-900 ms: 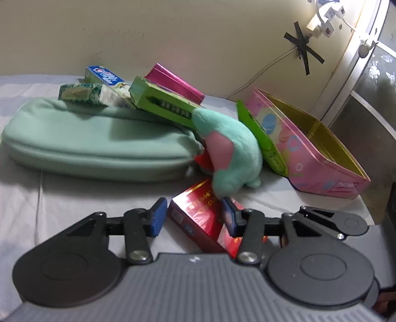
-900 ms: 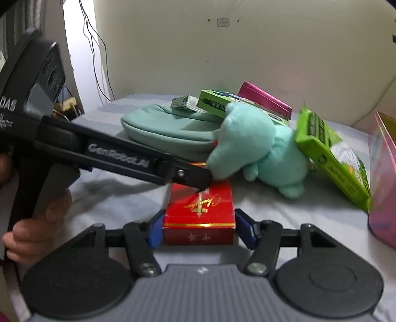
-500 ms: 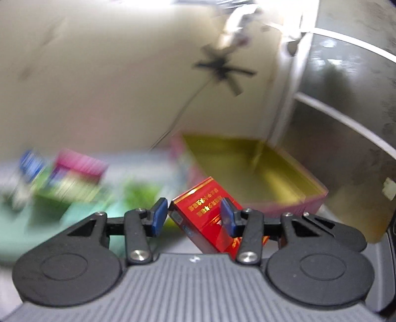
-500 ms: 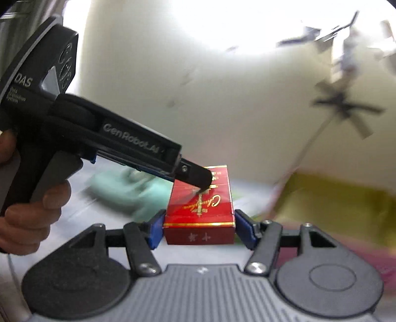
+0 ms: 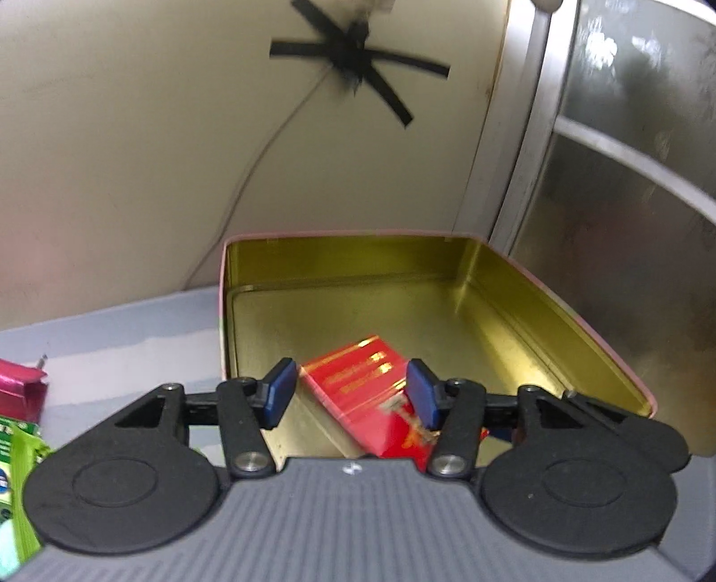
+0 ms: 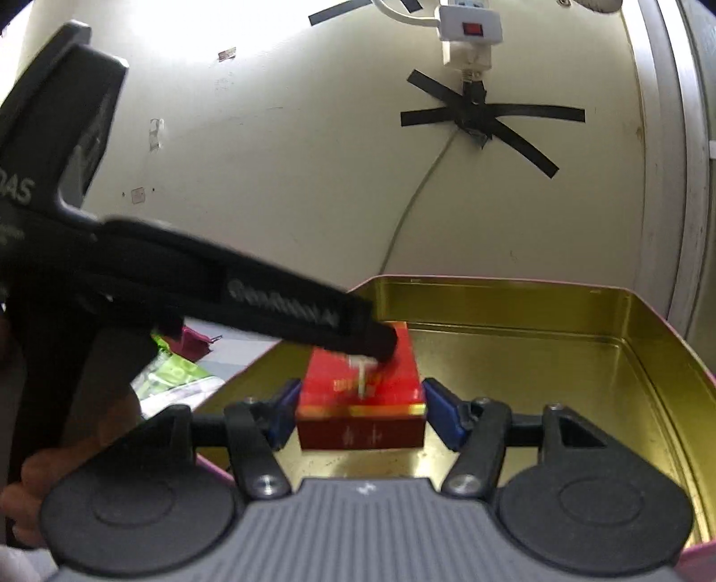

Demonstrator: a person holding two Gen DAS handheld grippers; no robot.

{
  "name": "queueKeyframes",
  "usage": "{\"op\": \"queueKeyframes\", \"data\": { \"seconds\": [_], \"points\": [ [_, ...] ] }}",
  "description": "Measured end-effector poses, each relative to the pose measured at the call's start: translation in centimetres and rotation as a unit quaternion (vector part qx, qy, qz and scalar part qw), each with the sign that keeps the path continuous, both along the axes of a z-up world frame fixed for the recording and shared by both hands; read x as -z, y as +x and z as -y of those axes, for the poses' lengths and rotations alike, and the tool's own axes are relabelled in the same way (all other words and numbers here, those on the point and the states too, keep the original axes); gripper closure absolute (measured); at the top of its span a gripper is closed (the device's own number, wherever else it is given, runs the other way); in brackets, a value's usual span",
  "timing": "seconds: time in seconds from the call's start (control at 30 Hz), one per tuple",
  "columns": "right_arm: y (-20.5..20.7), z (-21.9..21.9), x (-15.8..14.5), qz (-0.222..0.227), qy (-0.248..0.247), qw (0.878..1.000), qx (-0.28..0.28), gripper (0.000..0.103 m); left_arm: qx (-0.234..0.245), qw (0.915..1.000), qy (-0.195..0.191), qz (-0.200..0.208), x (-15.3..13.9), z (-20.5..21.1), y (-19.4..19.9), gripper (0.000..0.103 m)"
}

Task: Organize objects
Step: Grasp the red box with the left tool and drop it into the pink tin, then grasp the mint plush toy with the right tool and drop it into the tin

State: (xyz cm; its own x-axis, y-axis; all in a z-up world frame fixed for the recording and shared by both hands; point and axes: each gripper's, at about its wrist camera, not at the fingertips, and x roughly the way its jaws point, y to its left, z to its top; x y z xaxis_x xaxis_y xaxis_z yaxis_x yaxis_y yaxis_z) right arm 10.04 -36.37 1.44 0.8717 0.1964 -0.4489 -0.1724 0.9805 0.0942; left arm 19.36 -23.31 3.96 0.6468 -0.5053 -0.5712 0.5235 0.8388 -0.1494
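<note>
Red box (image 6: pixel 360 394) is held over the open tin (image 6: pixel 514 309), low inside it, above the gold floor near the front-left corner; whether it touches the floor can't be told. Box is pinched by both tools at once. R gripper (image 6: pixel 360 414) is clamped on the box's near end, blue pads pressed flat on both long sides, box lying level w/ gold trim edge facing the cam. L gripper (image 5: pixel 349 394) is closed on the same box (image 5: pixel 358 389) from the other side: right pad is seen tight against it, left pad right at its edge, contact there a bit blurred. In the L view the box is skewed diagonally between the pads, gold lettering on top. In the R view the L tool's black body is seen coming in from the left, its tip resting on the box top; part of a hand (image 6: pixel 27 483) on its handle is seen at lower left. Tin (image 5: pixel 447 255) is gold inside w/ pink outer rim, nothing else seen in it. It sits on a pale grey surface (image 5: pixel 112 331) by a cream wall (image 5: pixel 134 156). Outside the tin, left: magenta box (image 5: pixel 20 389) and green pack (image 5: pixel 22 461), both well apart from the red box. On the wall above: black tape cross (image 6: pixel 487 118) over a cable, white power strip (image 6: pixel 470 22) w/ red switch at top. Metal-framed frosted panel (image 5: pixel 626 179) is seen at right.
</note>
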Motion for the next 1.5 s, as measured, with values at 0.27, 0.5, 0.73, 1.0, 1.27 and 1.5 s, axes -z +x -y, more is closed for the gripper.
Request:
{"op": "queueKeyframes", "data": {
  "seconds": [0.27, 0.5, 0.73, 1.0, 1.27, 1.5],
  "points": [
    [-0.6, 0.2, -0.3, 0.013, 0.000, 1.000, 0.016, 0.036, -0.028, 0.9992, 0.027, -0.008, 0.6, -0.3, -0.7, 0.043],
    [-4.3, 1.5, -1.5, 0.035, 0.007, 0.997, 0.071, 0.033, -0.055, 0.9973, 0.038, 0.031, -2.1, -2.6, -4.8, 0.034],
    [-9.7, 4.1, -2.1, 0.060, 0.087, 0.983, 0.153, 0.032, -0.067, 0.9949, 0.044, 0.062, -3.3, -4.3, -8.6, 0.033],
    [-10.8, 4.0, -1.1, 0.025, 0.167, 0.972, 0.162, 0.031, -0.089, 0.9918, 0.071, 0.057, -2.4, -8.1, -12.0, 0.028],
    [-10.6, -1.6, -1.1, 0.017, 0.110, 0.988, 0.105, 0.031, -0.136, 0.9874, 0.067, 0.044, 0.2, -16.4, -14.3, 0.028],
    [-8.9, -7.3, -0.2, -0.019, 0.081, 0.996, 0.040, 0.031, -0.209, 0.9742, 0.078, 0.033, 2.5, -24.5, -14.8, 0.028]
  ]
}}
